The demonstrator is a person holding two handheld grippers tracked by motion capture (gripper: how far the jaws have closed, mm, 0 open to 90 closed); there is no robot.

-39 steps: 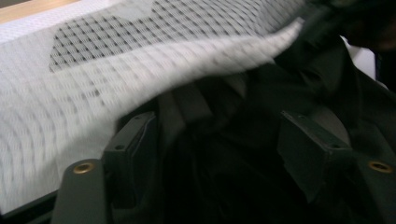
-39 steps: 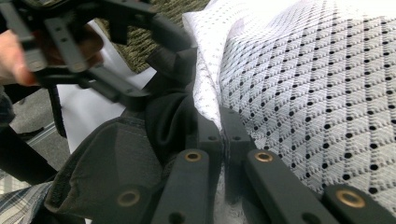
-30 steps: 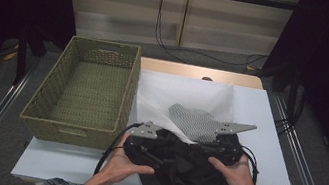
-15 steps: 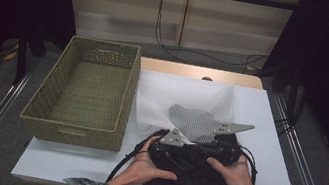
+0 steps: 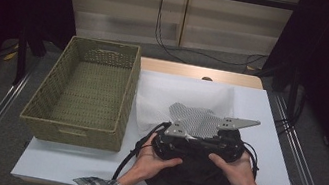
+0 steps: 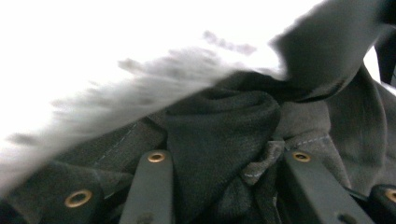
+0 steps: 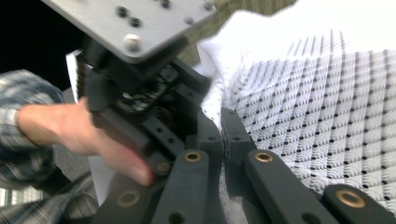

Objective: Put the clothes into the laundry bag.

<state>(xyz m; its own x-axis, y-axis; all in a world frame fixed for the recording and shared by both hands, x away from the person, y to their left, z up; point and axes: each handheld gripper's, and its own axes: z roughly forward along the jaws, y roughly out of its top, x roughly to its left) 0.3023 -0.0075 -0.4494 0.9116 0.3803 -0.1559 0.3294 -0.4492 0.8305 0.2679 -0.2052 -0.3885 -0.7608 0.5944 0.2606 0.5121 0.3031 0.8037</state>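
High view: both grippers meet over the dark garment (image 5: 198,179) at the table's (image 5: 64,167) near edge. Left gripper (image 5: 172,142) has just been closing, cloth bunched between its jaws; right gripper (image 5: 227,143) is clamped shut on its edge. A shallow bite could slip — or snag the dotted cloth (image 5: 193,120) beneath.

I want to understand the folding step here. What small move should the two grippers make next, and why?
Probably lift the dark cloth a little and carry it toward the basket. The left gripper has just been closing with the cloth between its fingers, the right gripper is shut, and the basket stands empty.
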